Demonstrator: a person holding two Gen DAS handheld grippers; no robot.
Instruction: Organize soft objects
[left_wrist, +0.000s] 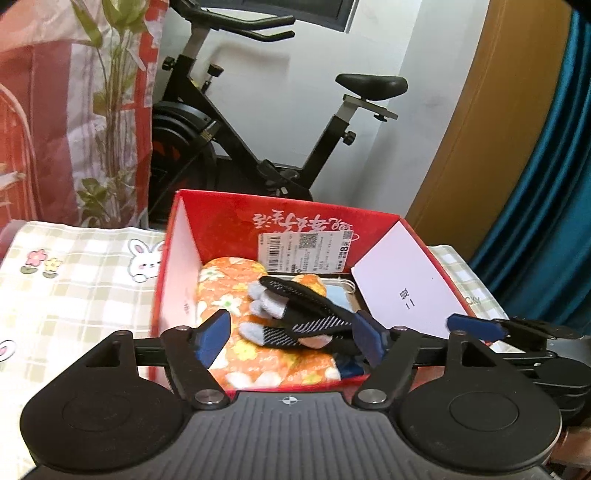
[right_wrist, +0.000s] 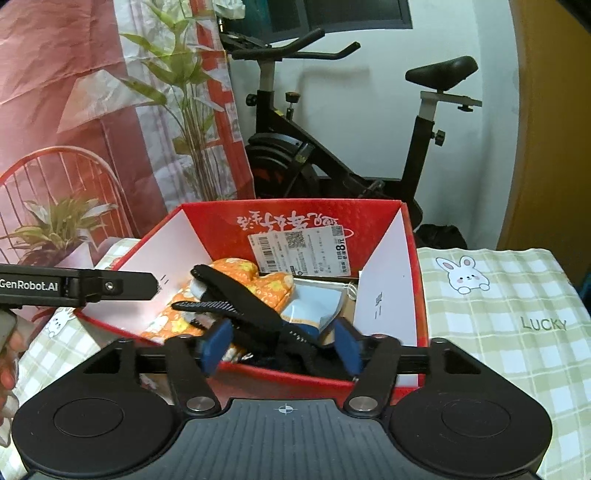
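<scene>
While both hand-held grippers hover at the near rim of an open red cardboard box (left_wrist: 218, 214) that stands on a tabletop covered by a green-and-cream checked cloth with cartoon rabbits (left_wrist: 74, 273), a black knitted glove with grey fingertips (left_wrist: 295, 314) lies inside the box, draped over an orange flowered fabric mitt (left_wrist: 225, 295). The left gripper (left_wrist: 295, 336) has its blue-padded fingers (left_wrist: 214, 339) spread apart with the glove lying between them, and the pads do not press on it; they look released. From the right wrist view, the right gripper (right_wrist: 282, 347) is likewise spread, its blue fingers (right_wrist: 214, 347) standing to either side of the glove's dark cuff without clamping it. A pale blue face mask (right_wrist: 314, 306) sits in the right part of the box, partly under the glove, and a white price label (right_wrist: 299, 251) is stuck on the far inner wall. An exercise bike (right_wrist: 332, 147) stands beyond the tabletop against a white wall. Judging from this, the step in hand is letting the glove go into the box, so that soft item appears stowed. The next move would call for lifting both grippers clear without snagging the knit, then seeking any remaining soft item; none shows on the cloth.
</scene>
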